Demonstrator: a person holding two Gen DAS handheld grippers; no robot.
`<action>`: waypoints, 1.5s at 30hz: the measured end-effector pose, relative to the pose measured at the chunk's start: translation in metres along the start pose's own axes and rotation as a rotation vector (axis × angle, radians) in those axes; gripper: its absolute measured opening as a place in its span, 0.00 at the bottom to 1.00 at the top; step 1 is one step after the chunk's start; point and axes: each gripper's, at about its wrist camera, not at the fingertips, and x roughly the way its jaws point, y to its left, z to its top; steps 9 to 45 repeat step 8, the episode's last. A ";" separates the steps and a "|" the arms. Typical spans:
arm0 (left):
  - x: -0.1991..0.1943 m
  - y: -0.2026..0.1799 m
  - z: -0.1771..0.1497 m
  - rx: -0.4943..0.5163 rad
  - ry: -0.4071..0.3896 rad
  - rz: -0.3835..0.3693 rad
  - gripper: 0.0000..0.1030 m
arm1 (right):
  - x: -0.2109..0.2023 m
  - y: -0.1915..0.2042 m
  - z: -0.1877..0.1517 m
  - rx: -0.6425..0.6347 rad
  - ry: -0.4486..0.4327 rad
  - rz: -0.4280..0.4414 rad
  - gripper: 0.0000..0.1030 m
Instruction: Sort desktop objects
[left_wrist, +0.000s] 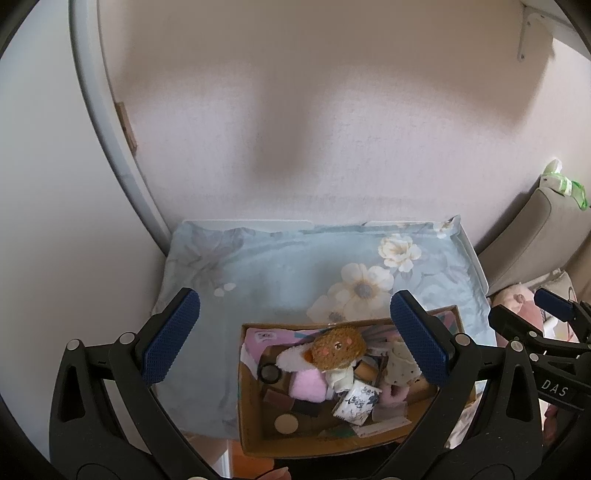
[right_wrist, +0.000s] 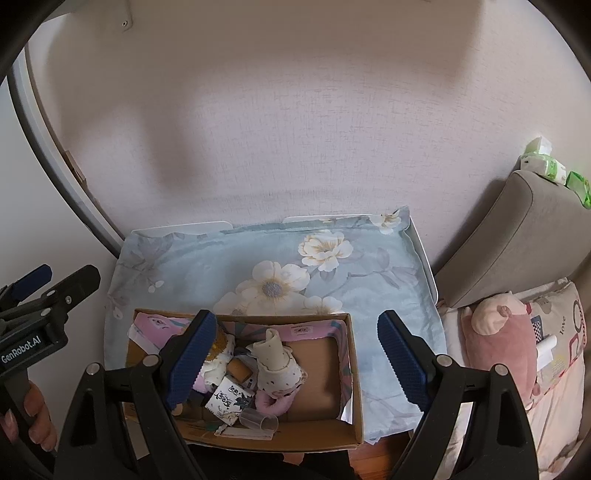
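Cardboard box (right_wrist: 354, 373) holds jumbled toys (brown plush (left_wrist: 336, 349) topmost), right side bare.

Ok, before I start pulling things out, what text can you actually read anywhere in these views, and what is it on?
"DAS" on the right gripper body, seen from the left wrist view.
"GenRobot.AI" on the left gripper body, seen from the right wrist view.
"love" on the printed cushion at far right.
Black lettering on the small white packet in the cardboard box: too stylised and small to read.
Labels on the pink packaging: too small.

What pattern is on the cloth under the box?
Pale blue cloth with white flowers, clearest in the right wrist view.
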 end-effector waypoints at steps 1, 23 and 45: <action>0.001 0.000 0.000 0.001 0.001 0.001 1.00 | 0.000 0.000 0.000 0.000 0.000 0.000 0.84; 0.000 -0.002 -0.001 0.009 -0.010 -0.004 1.00 | 0.000 -0.001 -0.001 0.001 0.001 0.002 0.84; 0.000 -0.002 -0.001 0.009 -0.010 -0.004 1.00 | 0.000 -0.001 -0.001 0.001 0.001 0.002 0.84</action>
